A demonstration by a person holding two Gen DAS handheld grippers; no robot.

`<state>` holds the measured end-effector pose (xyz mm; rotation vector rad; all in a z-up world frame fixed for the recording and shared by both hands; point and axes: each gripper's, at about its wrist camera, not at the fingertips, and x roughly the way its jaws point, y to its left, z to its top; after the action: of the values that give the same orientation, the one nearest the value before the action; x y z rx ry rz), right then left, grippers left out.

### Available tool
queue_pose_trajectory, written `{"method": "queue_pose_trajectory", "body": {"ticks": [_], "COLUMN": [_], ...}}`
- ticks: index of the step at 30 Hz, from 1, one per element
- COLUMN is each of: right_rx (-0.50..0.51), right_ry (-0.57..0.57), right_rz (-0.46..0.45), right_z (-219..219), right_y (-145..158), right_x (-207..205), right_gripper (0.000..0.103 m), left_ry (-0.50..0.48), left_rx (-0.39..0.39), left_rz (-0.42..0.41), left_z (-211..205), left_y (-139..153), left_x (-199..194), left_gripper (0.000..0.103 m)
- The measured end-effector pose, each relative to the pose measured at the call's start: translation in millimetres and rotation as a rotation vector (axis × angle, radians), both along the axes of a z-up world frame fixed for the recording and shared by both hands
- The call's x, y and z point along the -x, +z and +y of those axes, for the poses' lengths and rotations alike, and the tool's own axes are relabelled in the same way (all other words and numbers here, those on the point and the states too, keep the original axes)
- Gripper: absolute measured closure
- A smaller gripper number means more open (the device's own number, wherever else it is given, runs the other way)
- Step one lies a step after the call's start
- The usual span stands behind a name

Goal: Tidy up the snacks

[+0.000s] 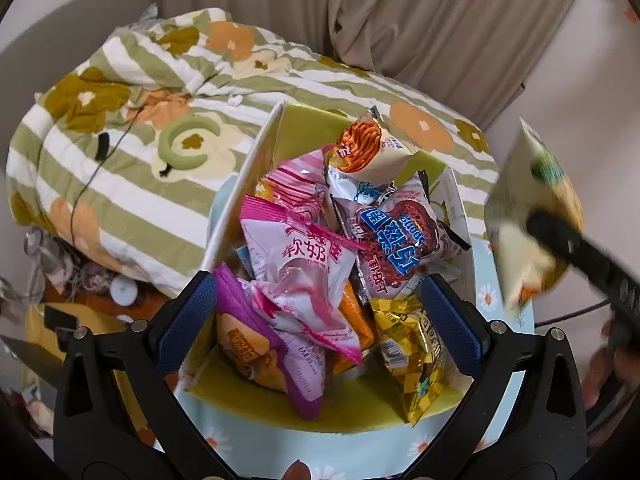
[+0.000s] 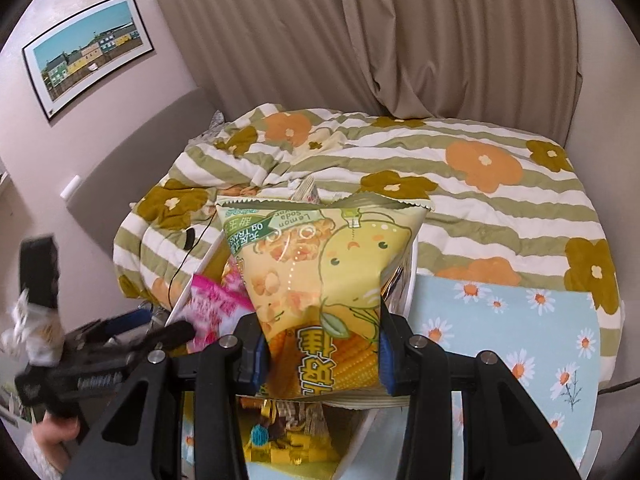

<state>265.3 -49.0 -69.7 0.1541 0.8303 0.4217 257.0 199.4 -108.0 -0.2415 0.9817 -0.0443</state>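
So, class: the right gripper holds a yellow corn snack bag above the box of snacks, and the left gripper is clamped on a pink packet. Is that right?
Not quite. The left gripper has its jaws open, holding nothing, over the box, as the left wrist view shows. The right gripper does hold the yellow corn snack bag.

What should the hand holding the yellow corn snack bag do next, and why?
Probably lower it into the box. The right gripper is shut on the corn snack bag, held above the other snacks, and the left gripper is open and empty.
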Motion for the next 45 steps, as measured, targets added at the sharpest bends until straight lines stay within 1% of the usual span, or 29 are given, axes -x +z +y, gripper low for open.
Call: {"method": "queue_pose_trajectory", "body": {"ticks": [4,7,10,12,13,14,15,16,17,20,22,26,31,34,37,40,43,45], "right_rx": [0.029,0.041,0.059,0.033,0.018,-0.007,-0.02,-0.029,-0.036,-0.051,-0.052,-0.056,-0.061,-0.072,-0.067,-0.046,-0.006,0.024], "right_ry": [-0.006,-0.012,-0.03,-0.031,-0.032,-0.035,-0.042,-0.051,-0.057,-0.076,-0.085,-0.093,-0.087,-0.084,-0.095,-0.117,-0.137,-0.161], "right_rz": [0.01,0.025,0.06,0.095,0.109,0.131,0.143,0.152,0.156,0.161,0.151,0.109,0.044,-0.001,-0.04,-0.081,-0.111,-0.131], "right_z": [8,13,17,18,19,19,19,19,18,16,14,4,-9,-18,-31,-41,-50,-56], "right_y": [9,8,-4,-15,-20,-28,-33,-39,-43,-53,-53,-38,-7,16,38,52,58,60], "right_x": [-26,-48,-75,-90,-96,-103,-106,-109,-110,-110,-107,-92,-61,-30,10,51,89,111], "right_gripper": [0.064,0.064,0.064,0.062,0.057,0.043,0.032,0.011,0.009,0.009,0.009,0.009,0.009,0.009,0.009,0.009,0.0,0.0], "left_ry": [-0.012,-0.018,-0.024,-0.03,-0.033,-0.036,-0.038,-0.041,-0.045,-0.052,-0.05,-0.047,-0.031,-0.017,-0.014,-0.011,-0.003,-0.006], "left_rx": [-0.013,-0.013,-0.018,-0.02,-0.019,-0.019,-0.019,-0.019,-0.018,-0.018,-0.016,-0.016,-0.037,-0.06,-0.099,-0.144,-0.182,-0.207], "left_rz": [-0.019,-0.028,-0.029,-0.027,-0.025,-0.023,-0.022,-0.019,-0.016,-0.005,-0.004,-0.022,-0.077,-0.119,-0.163,-0.213,-0.27,-0.293], "left_z": [4,6,8,10,11,11,11,11,12,12,12,9,-1,-9,-19,-31,-44,-54], "left_y": [9,13,13,11,9,7,6,4,1,-4,-4,5,34,58,79,97,111,117], "left_x": [1,-1,-4,-6,-7,-8,-8,-8,-9,-10,-9,-3,18,40,64,89,116,130], "left_gripper": [0.002,0.002,0.002,0.002,0.002,0.002,0.002,0.002,0.002,0.002,0.002,0.002,0.002,0.002,0.002,0.002,0.001,0.001]}}
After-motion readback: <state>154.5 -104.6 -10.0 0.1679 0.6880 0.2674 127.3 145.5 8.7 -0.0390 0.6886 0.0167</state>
